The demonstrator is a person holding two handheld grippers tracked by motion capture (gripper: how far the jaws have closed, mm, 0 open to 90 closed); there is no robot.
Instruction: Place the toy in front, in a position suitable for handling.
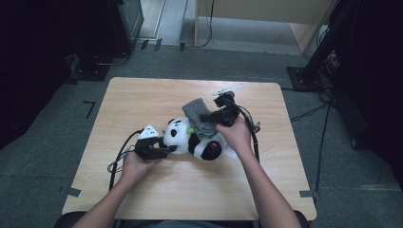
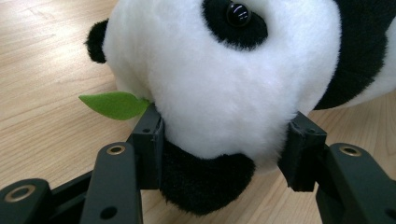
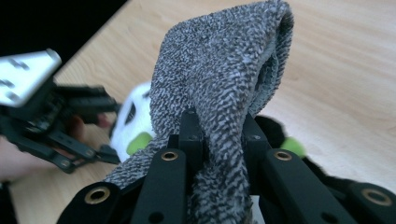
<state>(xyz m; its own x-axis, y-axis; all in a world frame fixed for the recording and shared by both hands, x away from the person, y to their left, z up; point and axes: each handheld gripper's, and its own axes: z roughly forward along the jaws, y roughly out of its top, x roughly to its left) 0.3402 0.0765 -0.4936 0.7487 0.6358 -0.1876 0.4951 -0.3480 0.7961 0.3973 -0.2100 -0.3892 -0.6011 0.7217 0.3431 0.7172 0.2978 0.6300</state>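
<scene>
1. High view: the panda (image 1: 195,137) is lying mid-table, long axis running 9 to 3 o'clock; the right gripper (image 1: 209,116) is lifting the grey sock (image 1: 198,114) at its 12 o'clock.
2. Left gripper view: the left gripper (image 2: 224,140) is clamping the panda's head.
3. Right gripper view: jaws are pinching the sock, panda at 7 o'clock.

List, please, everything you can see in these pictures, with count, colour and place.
plush panda: one, black and white, lying mid-table, its head clamped between the left gripper's jaws
leaf: one, green felt, at the panda's head by a left jaw
sock: one, grey knit, raised over the panda, pinched by the right gripper
table: one, light wood, centre of the high view
floor: grey carpet around the table, with cables
left gripper: one, black, grey plate on top, left of the panda
right gripper: one, black, behind the panda
hands: two, bare forearms coming in from the bottom edge
</scene>
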